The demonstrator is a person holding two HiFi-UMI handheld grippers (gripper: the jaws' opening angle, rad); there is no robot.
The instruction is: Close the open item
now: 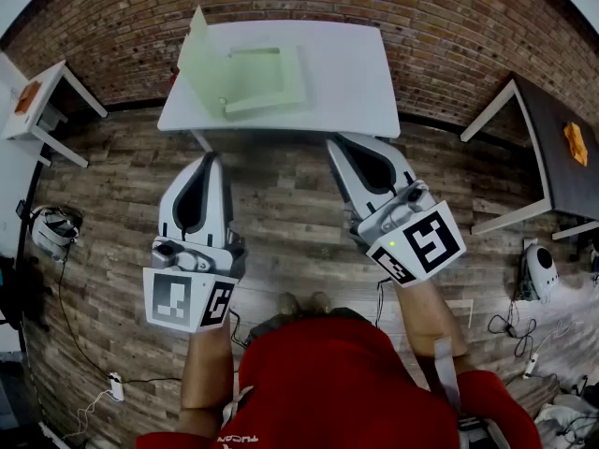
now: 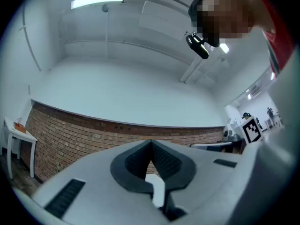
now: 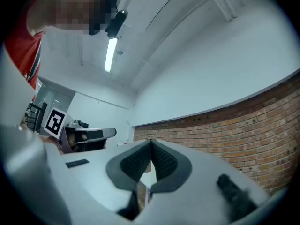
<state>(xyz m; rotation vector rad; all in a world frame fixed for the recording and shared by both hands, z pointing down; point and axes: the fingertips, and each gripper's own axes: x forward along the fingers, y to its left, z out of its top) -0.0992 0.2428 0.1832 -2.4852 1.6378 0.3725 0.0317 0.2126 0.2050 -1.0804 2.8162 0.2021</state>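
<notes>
Pale-green case [image 1: 248,80], lid raised at its left, on white table [image 1: 360,87], near front edge. L gripper [image 1: 211,157] & R gripper [image 1: 335,144]: jaws together, empty, over wood floor [image 1: 281,213] w/ open room. Side tables [image 1: 37,101] flank, well apart.

A red brick wall [image 1: 449,26] runs across the far side, beyond both tongs. Just ahead of the left tongs [image 1: 210,159] and the right tongs [image 1: 337,144] stands a white table [image 1: 360,82] on a floor of grey-brown wooden planks [image 1: 281,223]. Well off to the left of the left tongs is a small white side table [image 1: 42,110]. To the right of the right tongs is a dark-topped table [image 1: 552,148] with white legs. Above the brick everything is white, probably upper wall meeting ceiling, and a strip light [image 2: 97,0] glows overhead.
</notes>
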